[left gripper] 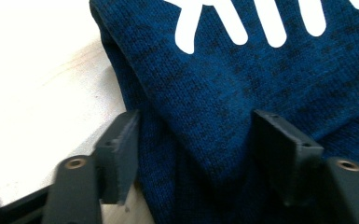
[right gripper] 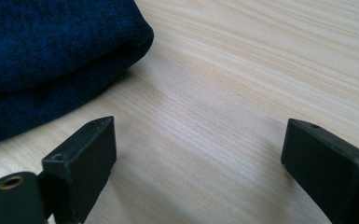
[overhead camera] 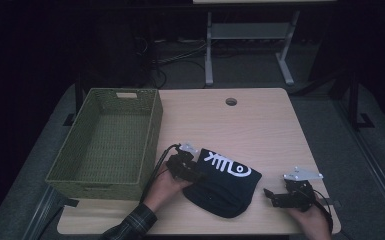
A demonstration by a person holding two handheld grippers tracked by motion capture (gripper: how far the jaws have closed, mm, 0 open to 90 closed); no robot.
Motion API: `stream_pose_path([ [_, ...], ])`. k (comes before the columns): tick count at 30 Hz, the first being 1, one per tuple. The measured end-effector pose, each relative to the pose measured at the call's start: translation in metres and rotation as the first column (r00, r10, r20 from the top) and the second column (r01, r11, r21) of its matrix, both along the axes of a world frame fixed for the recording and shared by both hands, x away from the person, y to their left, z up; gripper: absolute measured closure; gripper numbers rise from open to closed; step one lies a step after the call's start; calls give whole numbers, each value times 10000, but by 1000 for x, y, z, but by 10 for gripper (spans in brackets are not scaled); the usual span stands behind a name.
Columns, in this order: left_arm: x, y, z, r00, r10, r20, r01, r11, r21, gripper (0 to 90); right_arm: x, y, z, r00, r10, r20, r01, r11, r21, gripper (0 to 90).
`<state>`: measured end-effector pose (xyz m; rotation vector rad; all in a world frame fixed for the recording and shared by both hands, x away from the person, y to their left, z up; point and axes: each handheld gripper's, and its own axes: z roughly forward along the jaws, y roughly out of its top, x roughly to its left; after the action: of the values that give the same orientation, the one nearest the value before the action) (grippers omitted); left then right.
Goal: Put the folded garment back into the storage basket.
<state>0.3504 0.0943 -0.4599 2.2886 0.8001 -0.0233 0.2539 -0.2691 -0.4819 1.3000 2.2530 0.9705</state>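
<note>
A folded dark blue knit garment [overhead camera: 225,182] with white lettering lies on the near part of the wooden table [overhead camera: 250,125]. My left gripper [overhead camera: 196,175] is at the garment's left edge. In the left gripper view its jaws [left gripper: 196,140] stand apart astride a thick fold of the blue knit [left gripper: 242,84], with cloth filling the gap between them. My right gripper [overhead camera: 270,196] rests just right of the garment. Seen from the right gripper view, it is open [right gripper: 196,149] over bare wood, and the garment's rounded edge [right gripper: 37,56] lies off to the left.
A green woven basket [overhead camera: 152,135] stands on the table's left side, close to the left hand. A round cable hole [overhead camera: 231,101] is near the far edge. Beyond the table are a desk frame [overhead camera: 209,55] and cables on a dark floor.
</note>
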Motion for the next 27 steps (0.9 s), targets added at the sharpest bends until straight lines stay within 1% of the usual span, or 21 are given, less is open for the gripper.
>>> stream_pose_path([
  [1,1,0,1,9997,-131,-190,131,9999,-1,409,0,0,0,10000,3,3,-3,10000,-2,99],
  [2,1,0,1,9996,-140,-254,140,9999,-10,449,0,0,0,10000,4,1,-4,10000,0,99],
  [3,1,0,1,9996,-80,-264,79,10000,-37,460,0,0,0,10000,4,3,-4,10000,0,99],
  [4,1,0,1,9992,-120,-393,118,9999,-63,480,0,0,0,10000,2,-2,-2,10000,-5,99],
  [6,1,-1,1,9989,-134,-456,131,9999,-57,514,0,0,0,10000,4,4,-4,10000,-5,99],
  [11,4,-2,2,9969,-325,-716,326,9995,2,619,0,0,0,10000,3,7,-3,10000,0,100],
  [13,4,-3,3,9964,-401,-742,406,9992,53,651,0,0,0,10000,4,4,-4,10000,0,100],
  [15,4,-4,5,9960,-563,-692,575,9982,154,671,0,0,0,10000,9,2,-9,10000,0,100],
  [19,6,-5,9,9946,-579,-857,597,9981,179,685,0,0,0,10000,9,0,-9,10000,4,100],
  [23,7,-4,14,9925,-627,-1052,640,9979,98,686,0,0,0,10000,7,-5,-7,10000,14,100],
  [27,6,-3,23,9906,-637,-1211,653,9978,86,689,0,0,0,10000,7,-5,-7,10000,14,100],
])
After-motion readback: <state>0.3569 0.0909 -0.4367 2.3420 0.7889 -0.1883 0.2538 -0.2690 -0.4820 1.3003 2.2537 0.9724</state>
